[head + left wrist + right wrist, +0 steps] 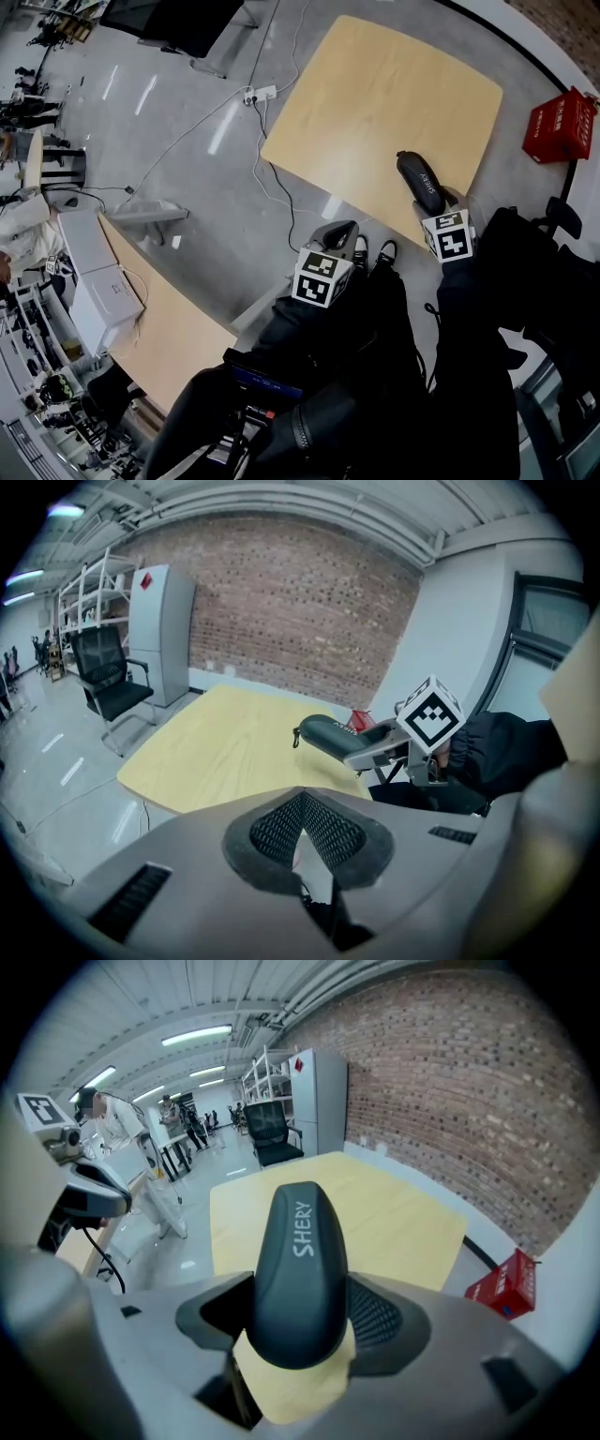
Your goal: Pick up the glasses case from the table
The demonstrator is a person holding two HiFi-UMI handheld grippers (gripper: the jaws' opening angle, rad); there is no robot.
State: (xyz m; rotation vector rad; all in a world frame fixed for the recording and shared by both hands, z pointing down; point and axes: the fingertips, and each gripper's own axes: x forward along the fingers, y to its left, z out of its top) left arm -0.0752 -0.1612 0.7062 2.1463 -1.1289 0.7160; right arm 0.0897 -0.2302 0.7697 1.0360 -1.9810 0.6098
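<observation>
Head view, far left: second wooden tabletop (173, 333) beside white boxes (94, 277); grey floor with a white power strip (263, 94) and trailing cables; left gripper (343, 232) hangs over the floor just off the near edge of the table (375, 94), marker cube toward the camera; in the left gripper view its pads (281, 829) are pressed together at the tips, nothing between them; right of it, right gripper (434, 200) is over the table's near corner, jaws spread wide and pinching the dark glasses case (420, 180) across its width; case points away from the person, white "SHERY" lettering on top; right gripper view shows the case's near end clamped between both pads, tabletop visible under it; left gripper view shows the case held up clear of the tabletop; far right, red box (560, 125) on the floor beyond the table.
</observation>
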